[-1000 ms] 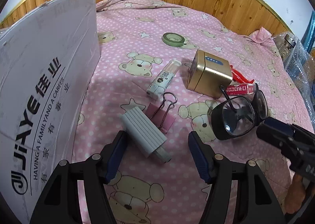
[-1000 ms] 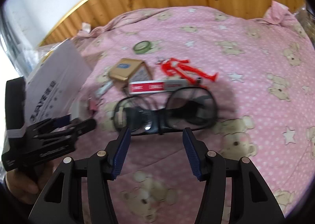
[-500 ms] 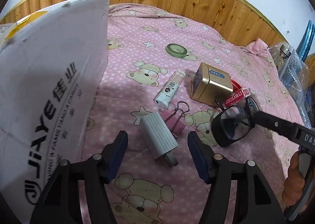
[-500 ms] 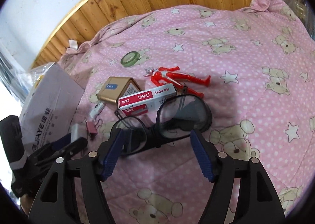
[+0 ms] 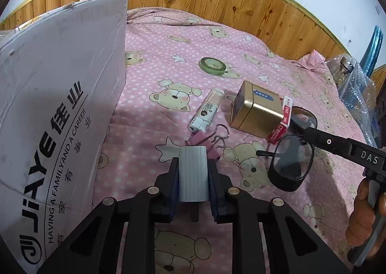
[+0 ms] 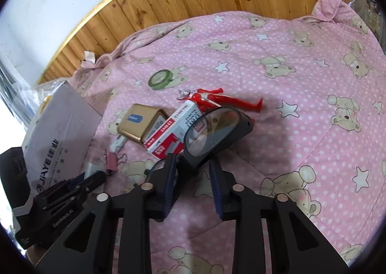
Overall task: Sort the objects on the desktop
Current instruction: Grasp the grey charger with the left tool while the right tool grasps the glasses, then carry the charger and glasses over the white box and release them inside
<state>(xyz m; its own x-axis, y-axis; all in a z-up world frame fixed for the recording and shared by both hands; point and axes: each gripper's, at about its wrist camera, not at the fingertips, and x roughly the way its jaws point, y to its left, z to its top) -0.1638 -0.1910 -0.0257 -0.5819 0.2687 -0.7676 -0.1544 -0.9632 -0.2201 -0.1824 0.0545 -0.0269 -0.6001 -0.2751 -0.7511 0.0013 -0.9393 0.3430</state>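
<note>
Left hand-held gripper (image 5: 193, 177) has its blue pads pressed against both flanks of a pale grey ribbed block (image 5: 193, 172), gripping it across the narrow width, which looks like the sensible hold for carrying it to the big white cardboard box (image 5: 60, 115) standing just to its left. The right hand-held gripper (image 6: 191, 177) straddles the bridge end of a pair of black-framed glasses (image 6: 214, 131); whether its pads truly pinch the frame I cannot tell, though the glasses sit tilted up as if lifted. Around them on the pink bear-print bedspread (image 6: 301, 81) lie a pink binder clip (image 5: 205, 139), a small white tube (image 5: 207, 110), a gold metal box (image 5: 258, 110), a red-and-white staple carton (image 6: 173, 129) and a green tape roll (image 5: 212, 65). Only the right wrist view shows the red toy figure (image 6: 217, 99) behind the carton; only the left shows the grey block's grasp cleanly.
</note>
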